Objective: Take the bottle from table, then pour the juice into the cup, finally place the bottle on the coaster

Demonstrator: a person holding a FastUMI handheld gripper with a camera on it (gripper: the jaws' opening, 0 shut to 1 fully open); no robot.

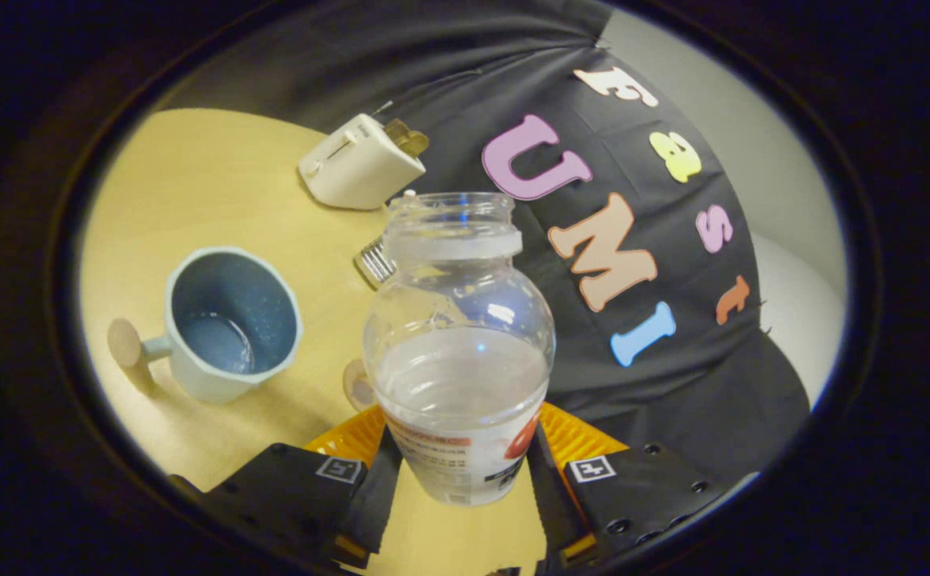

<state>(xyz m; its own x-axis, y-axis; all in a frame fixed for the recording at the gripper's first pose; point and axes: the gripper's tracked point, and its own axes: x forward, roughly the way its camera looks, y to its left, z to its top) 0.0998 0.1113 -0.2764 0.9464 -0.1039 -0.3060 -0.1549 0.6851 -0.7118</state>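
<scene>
Firmly pinching the bottle (pixel 458 352) between both fingers, gripper (pixel 459 468) tilted over a pale wooden table (pixel 217 184). Uncapped, part full of clear liquid, held above the tabletop. Left of it, a blue cup (pixel 229 320) holding some liquid; farther back, a cream toaster (pixel 362 164). Behind the bottle, half hidden: a ribbed metal object (pixel 374 262) and a round disc (pixel 357 384), hard to identify.

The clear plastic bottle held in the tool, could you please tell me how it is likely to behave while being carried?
The clear plastic bottle looks partly full, so it probably has some weight low down. Its mouth is open, so liquid could slosh out if tilted sharply. The tool has both fingers pressed on the labelled lower body; the smooth rounded wall may slip or flex if the grip loosens.
</scene>
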